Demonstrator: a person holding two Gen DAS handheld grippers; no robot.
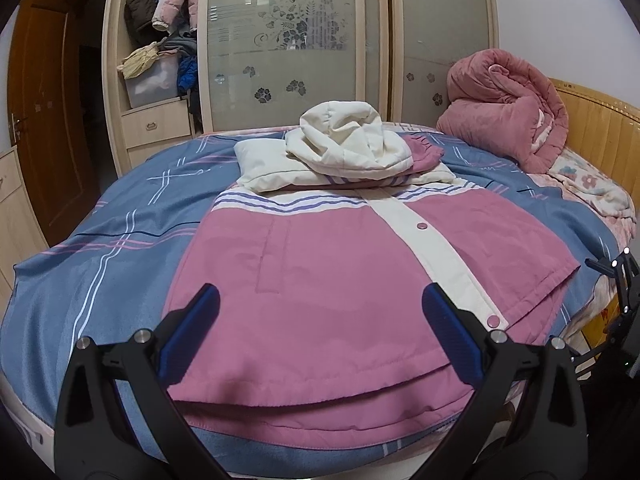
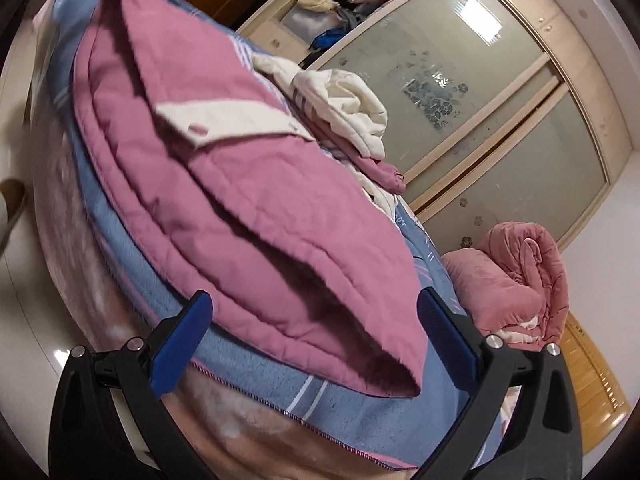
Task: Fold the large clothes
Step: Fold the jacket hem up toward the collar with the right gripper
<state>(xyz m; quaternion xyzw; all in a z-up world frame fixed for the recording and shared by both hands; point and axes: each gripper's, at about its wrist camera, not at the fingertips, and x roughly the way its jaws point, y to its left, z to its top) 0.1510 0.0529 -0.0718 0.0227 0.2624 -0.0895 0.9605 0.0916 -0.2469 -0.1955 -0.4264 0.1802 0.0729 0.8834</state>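
**Jacket flat on the bed, both grippers spread**

Jacket (image 1: 320, 264) fabric is seen as matte pink padding with stitched seams, crossed by a cream snap placket (image 1: 424, 232) and blue-and-white chest stripes. It is laid front-up on the blue plaid sheet (image 1: 120, 240), hem at the near edge of the bed. A puffy cream hood (image 1: 344, 140) is heaped at the far end, with a gathered pink cuff (image 1: 424, 152) tucked beside it.

The left gripper (image 1: 320, 320) is held wide open just above the hem, its ribbed blue pads (image 1: 448, 336) apart and gripping nothing. The right gripper (image 2: 316, 320) is likewise spread, nothing pinched, facing the jacket's corner.

From the left wrist the whole front panel, a flat pocket outline and two snaps are shown, with the right gripper (image 1: 624, 300) visible at the bed's edge. Only the tilted, slightly blurred right wrist view reveals the layered hem edges (image 2: 304, 280) gaping at the corner, the zigzag-stitched sheet border and glossy floor.

A bundled plush pink quilt (image 1: 508, 116) is rested near the slatted wooden headboard (image 1: 600, 120). Frosted floral wardrobe doors (image 1: 288, 40) are stood behind.
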